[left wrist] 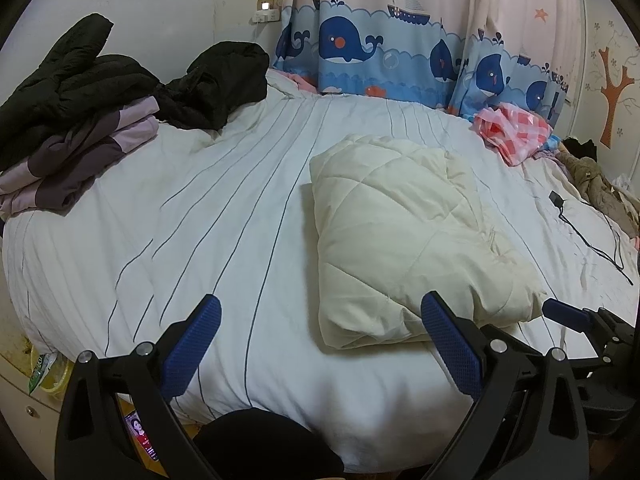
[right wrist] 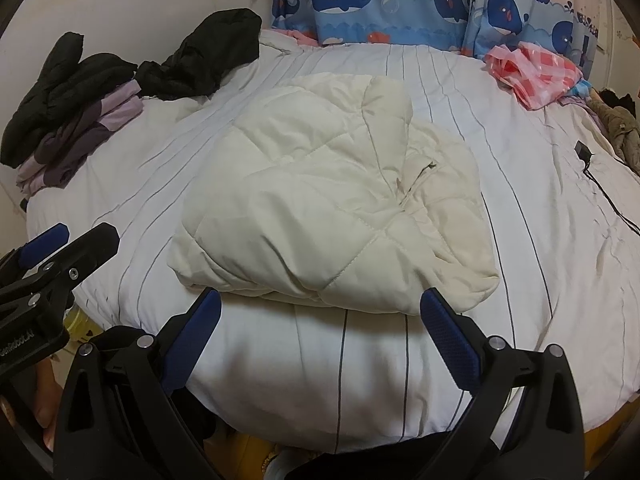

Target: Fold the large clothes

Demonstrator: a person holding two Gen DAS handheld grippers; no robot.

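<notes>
Right wrist view: the folded cream jacket (right wrist: pixel 336 208) lies mid-bed (right wrist: pixel 520 280), just beyond my right claw (right wrist: pixel 320 312), whose jaws gape wide with nothing between them. My left claw (left wrist: pixel 320 316) is spread wide too, empty, beside the jacket's near left corner. Dark clothes (left wrist: pixel 80 80) are heaped far left.

I'm seeing dim, flat indoor light with a cool cast, and a soft shadow is falling across the near edge of the white, thin-striped bed cover (right wrist: pixel 360 360). The fisheye is bending the whale-printed blue curtain (left wrist: pixel 352 46) and blackening the corners, while a small lit wall switch (left wrist: pixel 264 5) is glaring slightly.
</notes>
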